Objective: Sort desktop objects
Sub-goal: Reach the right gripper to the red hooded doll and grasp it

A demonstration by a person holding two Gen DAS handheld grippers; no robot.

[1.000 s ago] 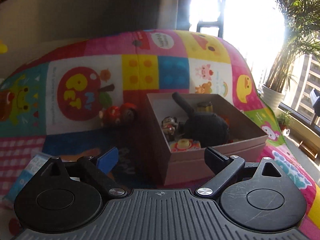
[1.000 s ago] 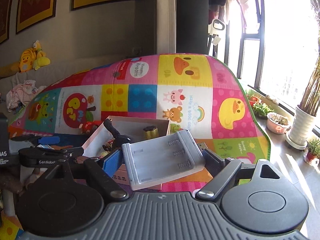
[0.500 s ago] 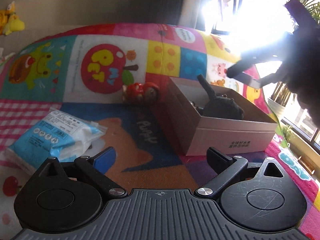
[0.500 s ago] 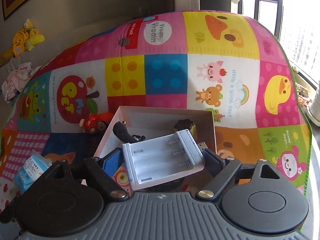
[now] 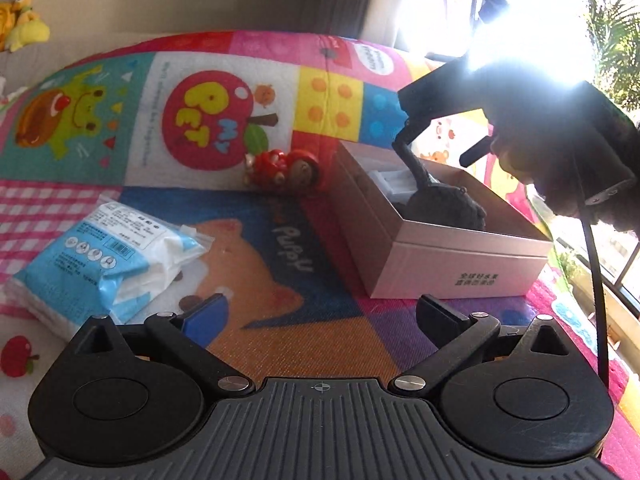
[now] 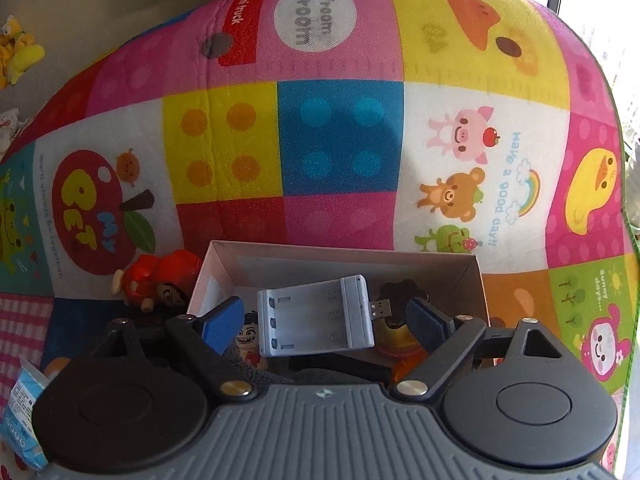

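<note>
The right tongs (image 6: 324, 322) are opening, and the grey battery charger (image 6: 316, 316) between them at lower centre sits free of both pads over the open box (image 6: 340, 254): the deposit step. The left tongs (image 5: 320, 320) are opening, empty, near the tissue pack (image 5: 100, 256) at lower left, in my judgement the next pick, which calls for straddling it.

Bare play mat (image 5: 280, 280) lies open between the tissue pack (image 5: 108, 256) and the pink box (image 5: 440, 264). A red toy figure (image 5: 288, 168) sits just beside the box's far corner, while the right hand-held gripper (image 6: 324, 316) hangs over the crowded box, blocking entry from above.
</note>
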